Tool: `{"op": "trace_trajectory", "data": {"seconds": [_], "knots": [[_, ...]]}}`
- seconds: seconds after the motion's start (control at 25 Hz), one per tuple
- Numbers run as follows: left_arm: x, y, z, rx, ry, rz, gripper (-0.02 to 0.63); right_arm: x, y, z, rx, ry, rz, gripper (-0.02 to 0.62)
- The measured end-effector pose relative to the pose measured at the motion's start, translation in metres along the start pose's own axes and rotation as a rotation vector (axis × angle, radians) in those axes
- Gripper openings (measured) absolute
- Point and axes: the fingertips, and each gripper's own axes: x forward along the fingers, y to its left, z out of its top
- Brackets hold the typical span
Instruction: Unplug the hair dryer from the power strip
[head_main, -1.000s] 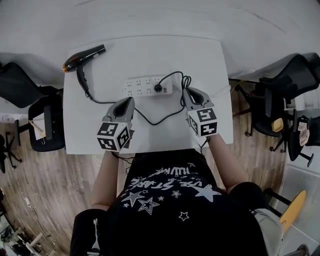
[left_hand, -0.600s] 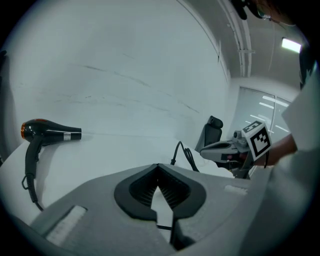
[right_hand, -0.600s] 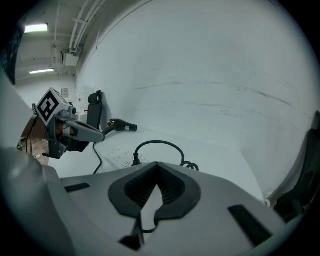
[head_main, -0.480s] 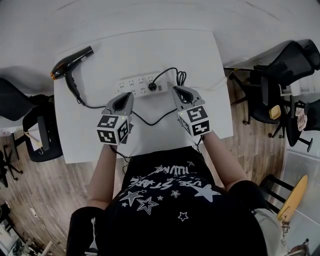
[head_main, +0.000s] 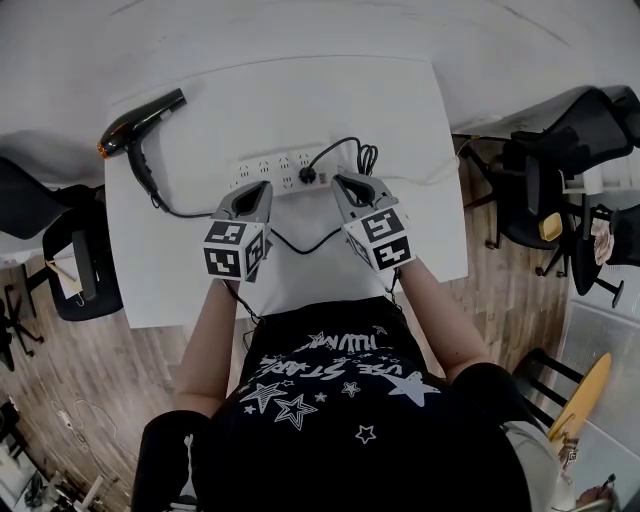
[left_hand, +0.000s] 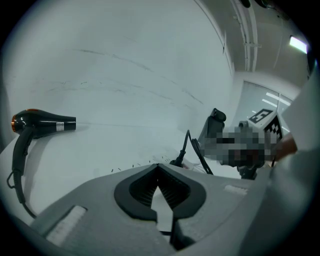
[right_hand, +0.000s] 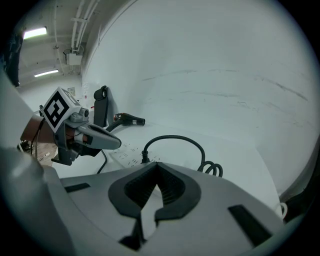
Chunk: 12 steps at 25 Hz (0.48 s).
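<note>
Bearing the power strip (head_main: 277, 166), a white table (head_main: 300, 105) stands between black chairs (head_main: 562, 155).

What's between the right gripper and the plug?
Only the bare end of the power strip separates the right gripper from the plug, as the right gripper view shows.

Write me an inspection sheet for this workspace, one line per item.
Surface: white table, mostly bare.
Job's things: hair dryer at far-left corner; power strip mid-table, black plug seated in it.
Clutter: nothing seen.
Grippers: left gripper and right gripper both shut, empty, tips close to the strip.
Cables: dryer cord loops across the table, coiled by the strip's right end.
Surroundings: office chairs either side, wooden floor.
</note>
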Motion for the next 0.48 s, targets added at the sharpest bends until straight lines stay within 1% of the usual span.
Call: {"op": "trace_trajectory", "data": {"seconds": [0.12,0.24,0.32,0.48], "knots": [[0.006,0.004,-0.005,-0.017,0.022,0.006,0.008,0.005,0.002,0.0,-0.003,0.012,0.01,0.011],[0.011,0.005,-0.008,-0.015,0.044,0.011,0.008,0.009,0.003,-0.001,-0.012,0.027,0.01,0.012],[0.014,0.007,-0.01,-0.015,0.058,0.011,0.008,0.012,0.004,-0.001,-0.016,0.031,0.013,0.046],[0.019,0.011,-0.016,-0.017,0.084,0.018,0.008,0.018,0.009,0.0,-0.012,0.042,0.04,0.068]]}}
